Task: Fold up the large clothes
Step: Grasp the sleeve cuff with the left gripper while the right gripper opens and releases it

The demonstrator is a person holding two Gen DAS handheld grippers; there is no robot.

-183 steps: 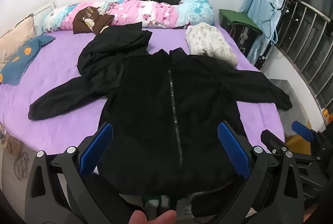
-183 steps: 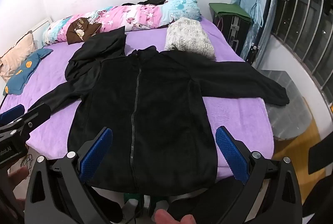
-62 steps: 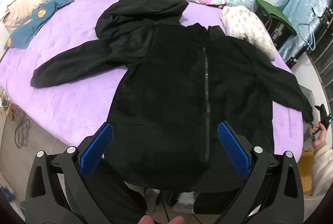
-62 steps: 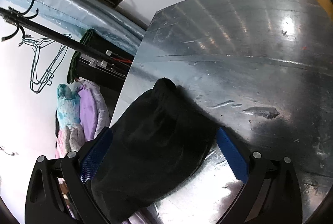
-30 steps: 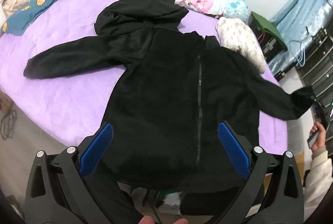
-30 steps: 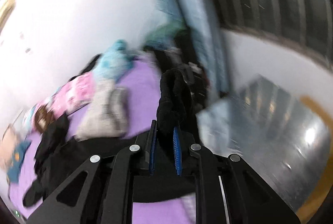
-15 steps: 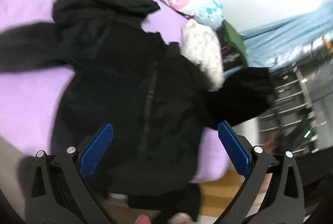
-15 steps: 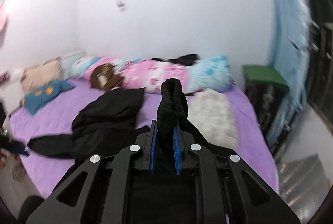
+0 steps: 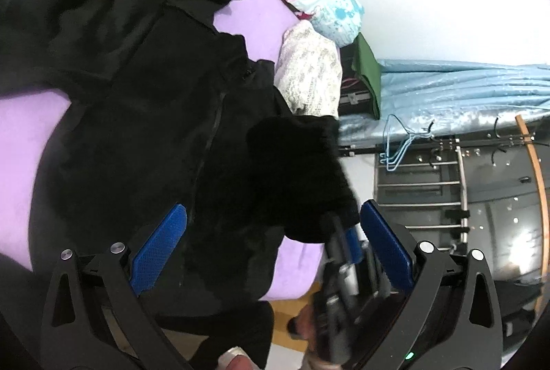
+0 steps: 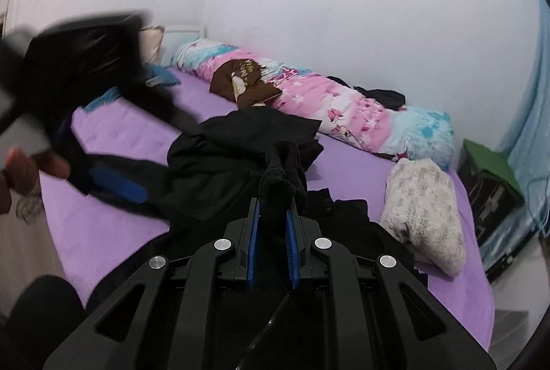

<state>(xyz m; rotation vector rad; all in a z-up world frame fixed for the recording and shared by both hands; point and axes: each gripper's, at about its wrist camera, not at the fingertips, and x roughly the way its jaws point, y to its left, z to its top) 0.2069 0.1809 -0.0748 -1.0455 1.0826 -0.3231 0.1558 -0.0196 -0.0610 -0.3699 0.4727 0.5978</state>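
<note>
The black jacket lies flat on the purple bed, its bottom edge hanging off the near side. The right gripper is clamped tight on the sleeve cuff, lifted over the jacket. The left gripper hovers spread wide, empty. A blurry shape, maybe the left gripper, fills the right camera's left side.

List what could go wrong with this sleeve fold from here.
1. The right gripper pinches only the cuff end of the black jacket's sleeve; the thick fabric might slip out mid-swing.
2. The sleeve looks bunched, so it may land crumpled on the jacket body.
3. The left gripper hangs open and holds nothing, so the body could drag across the purple bedsheet.
</note>
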